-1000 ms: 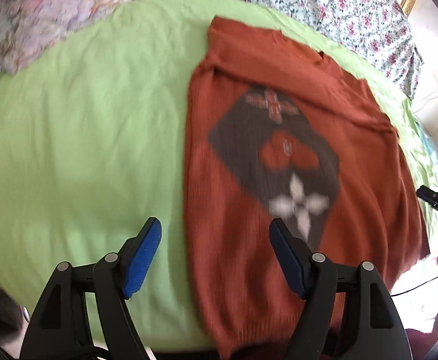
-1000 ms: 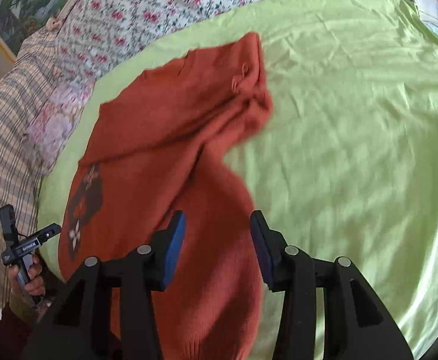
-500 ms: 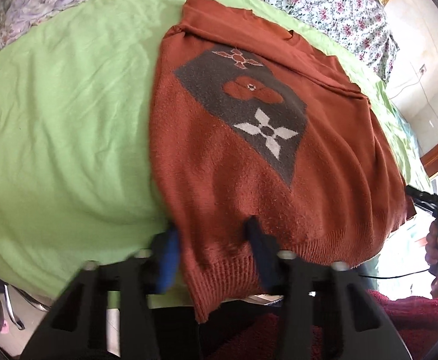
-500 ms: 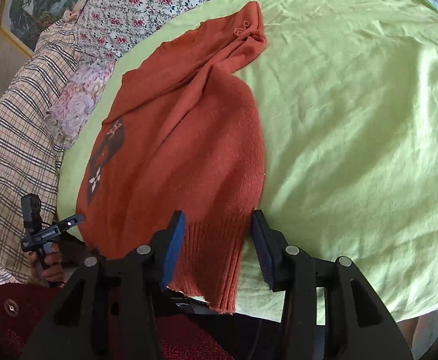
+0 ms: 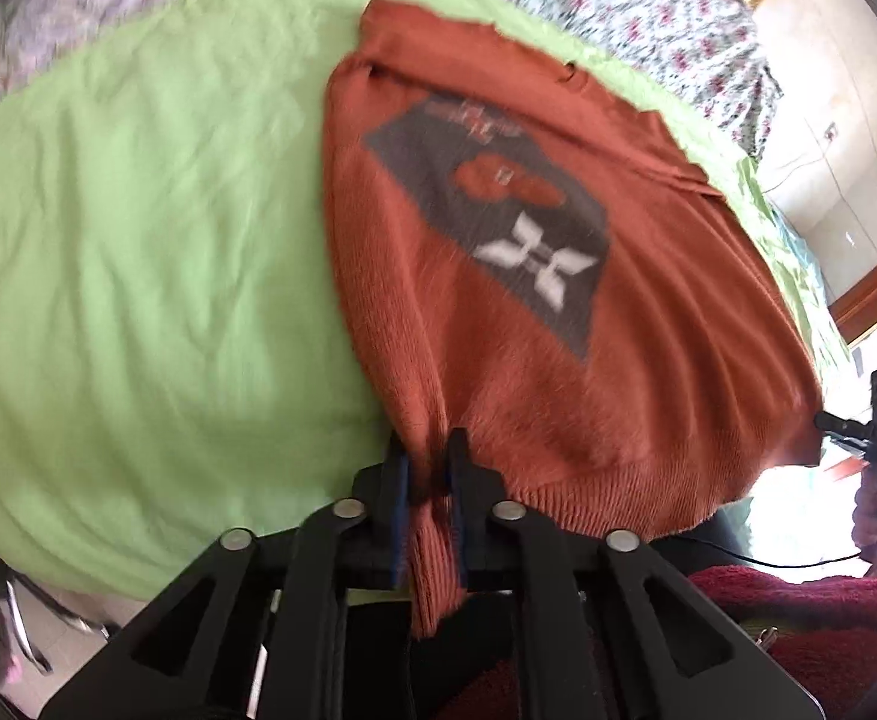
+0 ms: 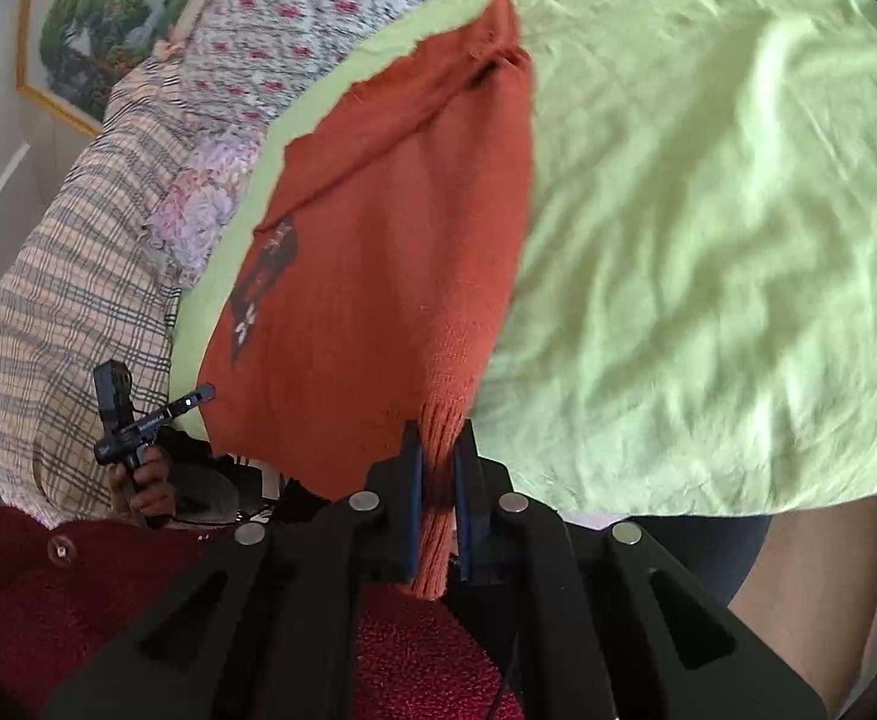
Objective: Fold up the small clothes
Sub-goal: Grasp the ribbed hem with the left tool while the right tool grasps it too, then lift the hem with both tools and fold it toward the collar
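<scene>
Closing over the last second, the left gripper (image 5: 428, 468) now clamps its jaws on the ribbed hem of the rust-orange knitted sweater (image 5: 498, 312), and the right gripper (image 6: 438, 450) clamps the hem's other corner. Both corners look secured for folding. The sweater lies on the lime-green bedsheet (image 5: 138, 240), collar away, long axis running hem to collar.

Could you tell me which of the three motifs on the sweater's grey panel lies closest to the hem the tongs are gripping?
The white four-petal flower. It sits at the panel's lower end, toward the hem; the orange shape is mid-panel, and the blurred reddish motif lies nearest the collar.
</scene>
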`<state>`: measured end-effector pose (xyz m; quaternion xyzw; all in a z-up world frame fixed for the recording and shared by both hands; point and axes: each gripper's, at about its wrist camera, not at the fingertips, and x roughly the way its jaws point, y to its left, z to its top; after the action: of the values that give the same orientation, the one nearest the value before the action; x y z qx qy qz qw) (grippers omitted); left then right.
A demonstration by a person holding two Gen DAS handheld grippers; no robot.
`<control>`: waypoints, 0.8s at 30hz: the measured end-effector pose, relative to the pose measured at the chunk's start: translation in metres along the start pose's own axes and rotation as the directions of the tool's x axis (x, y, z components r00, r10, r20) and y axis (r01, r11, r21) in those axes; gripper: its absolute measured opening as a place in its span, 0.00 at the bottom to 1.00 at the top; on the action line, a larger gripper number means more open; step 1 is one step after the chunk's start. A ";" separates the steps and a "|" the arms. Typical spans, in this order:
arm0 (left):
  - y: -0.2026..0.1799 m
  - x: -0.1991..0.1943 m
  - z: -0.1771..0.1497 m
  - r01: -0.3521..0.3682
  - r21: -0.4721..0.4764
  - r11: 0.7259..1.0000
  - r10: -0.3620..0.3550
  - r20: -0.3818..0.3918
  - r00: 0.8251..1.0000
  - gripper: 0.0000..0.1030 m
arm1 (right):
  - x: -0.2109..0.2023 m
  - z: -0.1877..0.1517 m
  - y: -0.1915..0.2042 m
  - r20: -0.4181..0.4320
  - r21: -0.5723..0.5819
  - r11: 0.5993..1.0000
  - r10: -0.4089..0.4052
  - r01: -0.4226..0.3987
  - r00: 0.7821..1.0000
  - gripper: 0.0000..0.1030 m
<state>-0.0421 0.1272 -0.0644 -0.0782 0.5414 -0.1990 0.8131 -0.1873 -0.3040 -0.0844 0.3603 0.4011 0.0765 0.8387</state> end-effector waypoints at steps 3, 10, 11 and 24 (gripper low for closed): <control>0.007 -0.001 -0.006 0.078 -0.029 0.997 -0.078 -0.026 0.997 0.33 | 0.006 -0.004 -0.010 -0.032 0.038 0.998 0.057 -0.055 0.998 0.39; -0.005 0.007 -0.011 0.097 0.042 0.994 -0.095 -0.037 0.995 0.45 | 0.022 -0.002 -0.005 -0.082 -0.043 0.993 0.103 -0.106 0.991 0.57; -0.008 0.006 -0.011 0.095 0.060 0.994 -0.093 -0.036 0.995 0.41 | 0.025 0.000 -0.004 -0.093 -0.052 0.992 0.108 -0.113 0.990 0.57; -0.004 -0.009 -0.013 0.128 0.071 0.989 -0.129 0.019 0.991 0.06 | 0.022 -0.004 -0.010 -0.004 -0.002 0.970 0.243 -0.243 0.970 0.11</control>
<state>-0.0578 0.1287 -0.0606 -0.0868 0.5181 -0.2689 0.8073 -0.1771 -0.2995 -0.1061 0.4055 0.3554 0.1798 0.8227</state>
